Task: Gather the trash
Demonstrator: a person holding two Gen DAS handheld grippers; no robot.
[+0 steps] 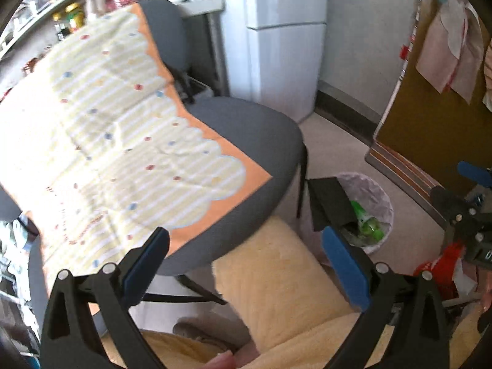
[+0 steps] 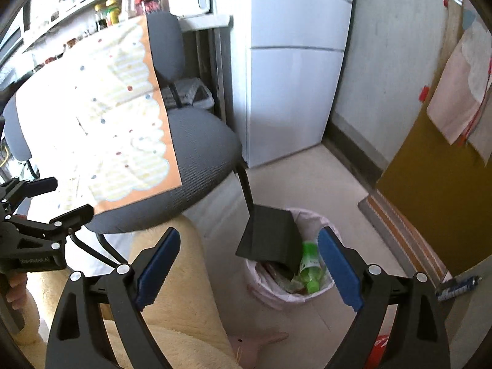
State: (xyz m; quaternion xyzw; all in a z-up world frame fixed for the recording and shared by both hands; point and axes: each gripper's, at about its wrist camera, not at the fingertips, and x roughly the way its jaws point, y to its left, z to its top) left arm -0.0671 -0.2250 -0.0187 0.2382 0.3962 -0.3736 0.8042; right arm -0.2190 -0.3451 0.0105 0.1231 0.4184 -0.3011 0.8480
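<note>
A small bin lined with a pale bag stands on the floor, also in the left wrist view. A black folded card box sticks out of it, beside green packaging. The box also shows in the left wrist view. My right gripper is open and empty above and short of the bin. My left gripper is open and empty over the person's yellow fleece leg, with the bin to its right. The right gripper also shows at the left wrist view's right edge. The left gripper shows at the right wrist view's left edge.
A grey office chair holds a striped, dotted paper sheet with an orange border. A white fridge stands behind. A brown door with a threshold strip is to the right. A red bag lies by the door. Shelves with bottles are far left.
</note>
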